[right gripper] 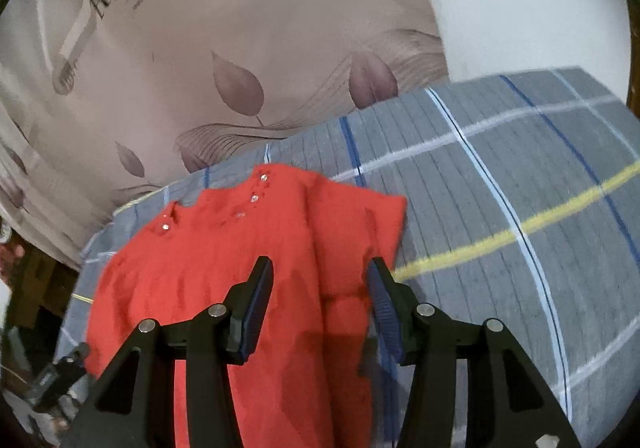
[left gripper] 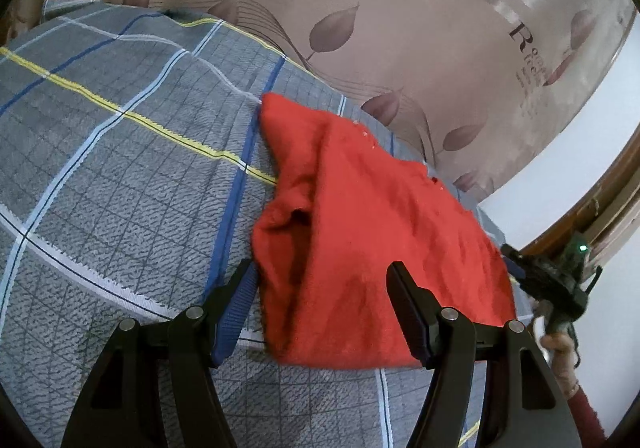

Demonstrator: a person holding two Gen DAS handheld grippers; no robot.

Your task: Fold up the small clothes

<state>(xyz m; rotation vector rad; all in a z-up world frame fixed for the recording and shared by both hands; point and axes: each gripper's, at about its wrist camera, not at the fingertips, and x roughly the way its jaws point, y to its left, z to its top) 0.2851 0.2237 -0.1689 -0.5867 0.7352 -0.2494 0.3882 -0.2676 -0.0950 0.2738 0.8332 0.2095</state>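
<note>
While red knit sweater with small clear buttons [right gripper: 248, 268] lies half-folded on grey plaid bedsheet [left gripper: 120, 176], left gripper [left gripper: 322, 288] and right gripper [right gripper: 320, 284] hover wide open over sweater, empty. Risk: pinching sheet too, folded sleeve flopping loose.

A red sweater [right gripper: 224, 268] lies spread on a grey plaid bedspread [right gripper: 500, 188], small clear buttons [right gripper: 256, 198] near its neckline. The right gripper [right gripper: 320, 272] hangs above the garment, fingers [right gripper: 256, 296] spread apart, holding nothing. A leaf-print headboard [right gripper: 220, 60] rises behind.
</note>
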